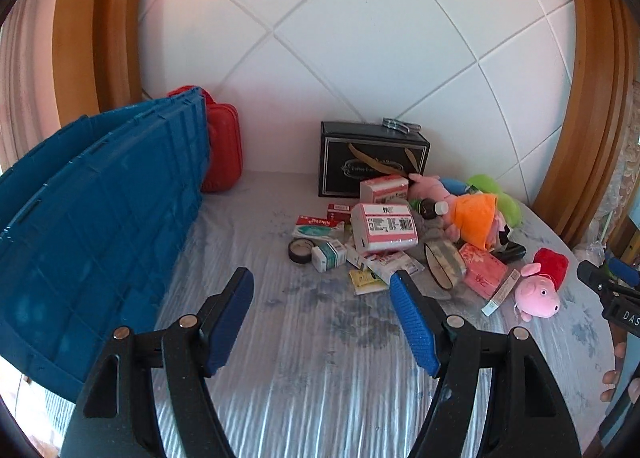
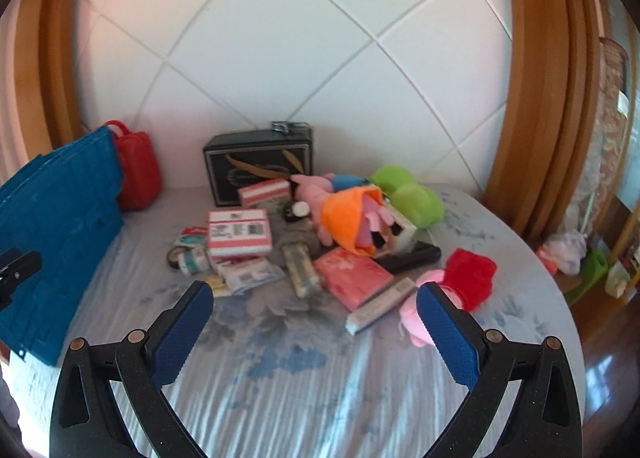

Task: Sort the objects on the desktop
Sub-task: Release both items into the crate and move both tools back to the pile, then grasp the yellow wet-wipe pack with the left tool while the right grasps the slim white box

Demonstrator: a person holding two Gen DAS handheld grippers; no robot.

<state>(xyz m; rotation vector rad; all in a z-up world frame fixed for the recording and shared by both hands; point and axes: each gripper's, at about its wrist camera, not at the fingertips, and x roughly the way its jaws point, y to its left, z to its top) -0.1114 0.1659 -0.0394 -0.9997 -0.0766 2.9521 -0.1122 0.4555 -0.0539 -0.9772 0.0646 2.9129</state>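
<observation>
A heap of small things lies on the grey cloth-covered table (image 1: 304, 370): pink-and-white boxes (image 1: 386, 226), a pink tissue pack (image 1: 483, 270), a tape roll (image 1: 300, 250), an orange-hooded plush (image 1: 476, 219), a green plush (image 1: 496, 193) and a pink pig plush (image 1: 538, 292). My left gripper (image 1: 322, 286) is open and empty, in front of the heap. My right gripper (image 2: 314, 296) is open and empty, its right finger beside the pig plush (image 2: 418, 318). The heap shows in the right wrist view too, with the barcode box (image 2: 239, 234) and tissue pack (image 2: 352, 276).
A blue plastic crate (image 1: 92, 225) stands at the left, a red case (image 1: 222, 147) behind it. A black gift box (image 1: 372, 155) stands against the white tiled wall. The table's right edge drops to a wooden floor (image 2: 608, 358).
</observation>
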